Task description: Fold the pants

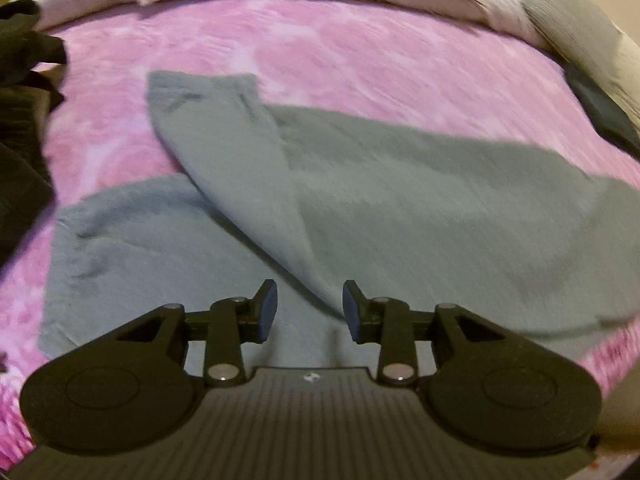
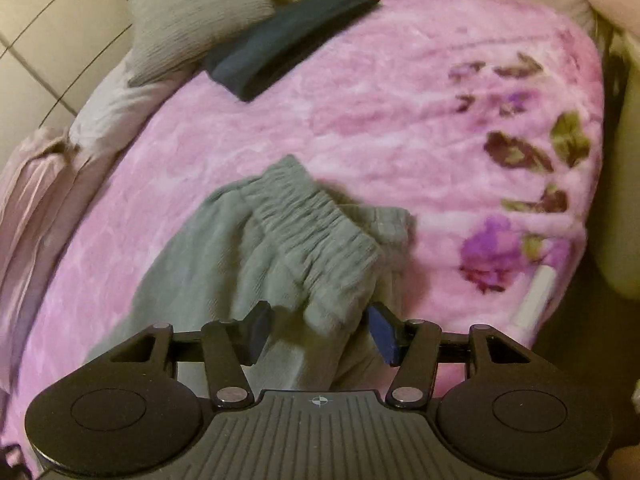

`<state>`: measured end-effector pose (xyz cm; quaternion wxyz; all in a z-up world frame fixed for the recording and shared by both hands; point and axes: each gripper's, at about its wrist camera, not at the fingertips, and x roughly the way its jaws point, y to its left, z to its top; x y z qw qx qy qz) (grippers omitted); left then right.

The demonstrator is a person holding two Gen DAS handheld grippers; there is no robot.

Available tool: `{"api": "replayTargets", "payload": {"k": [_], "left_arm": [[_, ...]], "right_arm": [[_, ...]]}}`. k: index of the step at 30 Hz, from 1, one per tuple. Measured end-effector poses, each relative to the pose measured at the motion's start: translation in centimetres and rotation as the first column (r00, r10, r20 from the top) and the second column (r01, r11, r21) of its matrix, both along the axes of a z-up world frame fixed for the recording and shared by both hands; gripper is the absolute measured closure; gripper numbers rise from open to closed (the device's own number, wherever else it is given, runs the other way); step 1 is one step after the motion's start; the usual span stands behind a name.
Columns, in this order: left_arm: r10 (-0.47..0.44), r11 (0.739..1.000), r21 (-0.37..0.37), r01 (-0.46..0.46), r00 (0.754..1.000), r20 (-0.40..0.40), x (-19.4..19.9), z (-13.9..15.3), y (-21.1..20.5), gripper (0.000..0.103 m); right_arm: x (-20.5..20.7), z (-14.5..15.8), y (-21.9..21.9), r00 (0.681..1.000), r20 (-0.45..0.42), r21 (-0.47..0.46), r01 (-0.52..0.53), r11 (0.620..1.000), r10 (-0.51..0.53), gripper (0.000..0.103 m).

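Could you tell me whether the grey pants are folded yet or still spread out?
Partly folded: one leg of the grey pants lies across the other.

Light: dim, warm indoor cast; source out of view.
Shadows: soft.
Blur: motion smear in both views, perhaps strongest towards the edges.
Distortion: fisheye bending, dark corners.
Glare: none visible.

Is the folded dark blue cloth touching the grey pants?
Apart. The right wrist view shows pink blanket between the dark blue cloth and the grey pants.
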<state>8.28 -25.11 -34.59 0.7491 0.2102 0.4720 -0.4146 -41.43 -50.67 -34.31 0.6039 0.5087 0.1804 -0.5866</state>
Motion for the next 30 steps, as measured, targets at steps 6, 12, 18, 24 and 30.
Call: {"api": "replayTargets", "payload": {"k": [6, 12, 18, 24, 30], "left_arm": [[-0.002, 1.0, 0.019, -0.001, 0.987, 0.16, 3.1, -0.3, -4.8, 0.051], [-0.071, 0.985, 0.171, 0.025, 0.959, 0.274, 5.6, -4.7, -11.9, 0.044], [-0.115, 0.976, 0.21, 0.049, 0.942, 0.316, 6.3, -5.8, -12.4, 0.098], [0.355, 0.933, -0.153, -0.325, 0.897, 0.262, 10.2, 4.3, 0.1, 0.099], [0.616, 0.773, -0.19, -0.605, 0.788, 0.002, 5.4, 2.5, 13.6, 0.101]], "right_arm": [[-0.4, -1.3, -0.8, 1.0, 0.009, 0.031, -0.001, 1.0, 0.001, 0.051], [-0.4, -0.9, -1.5, 0.999, -0.027, 0.062, -0.04, 0.997, 0.041, 0.058], [1.7, 3.4, -2.2, 0.964, -0.176, 0.024, -0.197, 0.98, 0.198, 0.085], [2.3, 9.0, -3.3, 0.953, -0.111, -0.157, -0.296, 0.942, 0.281, 0.087], [-2.0, 5.8, -2.9, 0.981, -0.003, -0.067, -0.193, 0.979, 0.193, 0.087]]}}
